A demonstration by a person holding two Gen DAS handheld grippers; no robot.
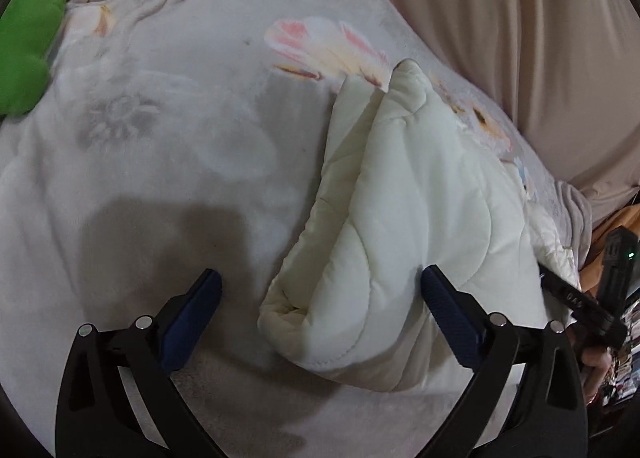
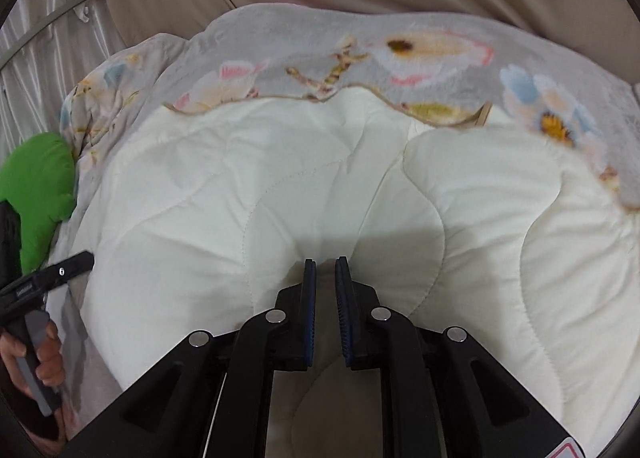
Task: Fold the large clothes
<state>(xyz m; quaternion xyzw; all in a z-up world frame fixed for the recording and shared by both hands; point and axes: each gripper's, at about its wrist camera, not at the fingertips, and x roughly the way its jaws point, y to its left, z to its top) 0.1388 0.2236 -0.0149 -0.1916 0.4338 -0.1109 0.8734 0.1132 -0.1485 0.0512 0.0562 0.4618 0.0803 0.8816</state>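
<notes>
Cream quilted garment (image 1: pixel 400 226) lies bunched on a grey floral blanket (image 1: pixel 180 106), which serves as landmark: the padded piece sits on the blanket's near part, a green cushion (image 1: pixel 28 30) at its far-left edge. Left gripper (image 1: pixel 320 286) hangs with jaws spread wide over the garment's folded corner, pads touching nothing. Right gripper (image 2: pixel 325 264) has its jaws nearly together, a narrow gap showing, apparently pinching no cloth. Risk, as I judge it: thick slippery padding may slide from a shallow pinch, or the blanket gets caught too
</notes>
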